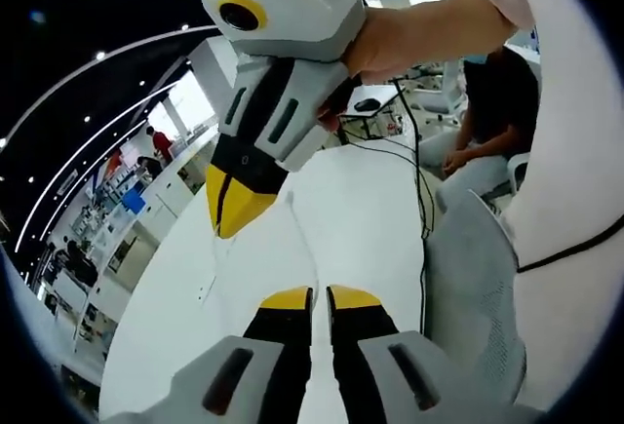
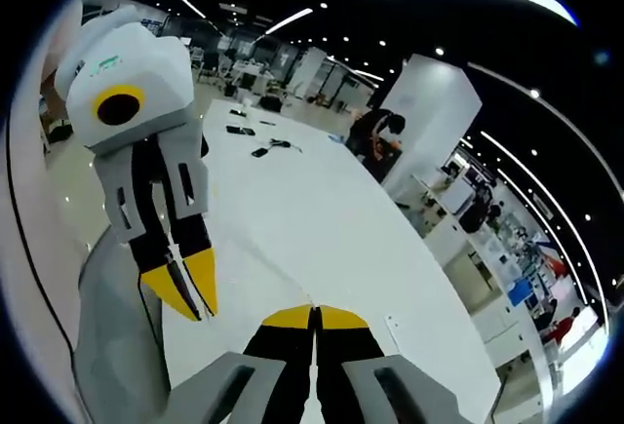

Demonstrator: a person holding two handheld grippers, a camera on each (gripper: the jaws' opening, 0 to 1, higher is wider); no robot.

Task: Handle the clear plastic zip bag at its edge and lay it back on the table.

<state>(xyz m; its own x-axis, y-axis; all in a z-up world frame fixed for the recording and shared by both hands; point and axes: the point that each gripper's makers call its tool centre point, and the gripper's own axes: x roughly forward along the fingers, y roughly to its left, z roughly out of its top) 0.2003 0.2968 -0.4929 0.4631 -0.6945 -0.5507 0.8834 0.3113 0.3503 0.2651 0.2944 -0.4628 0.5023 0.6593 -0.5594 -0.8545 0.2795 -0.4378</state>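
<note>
Yellow-tipped jaws pinch clear bag [image 1: 292, 224].

We can barely make out the clear plastic zip bag [image 1: 292, 224]: only faint creases against the white table [image 1: 361, 219] in the left gripper view, possibly hanging between the two grippers' tips, its edges lost. A seated person [image 1: 492, 112] is cut off by the hand [image 1: 429, 29] and the picture's rim. On the far table end, small dark objects [image 2: 255, 134] are too tiny to identify.
</note>
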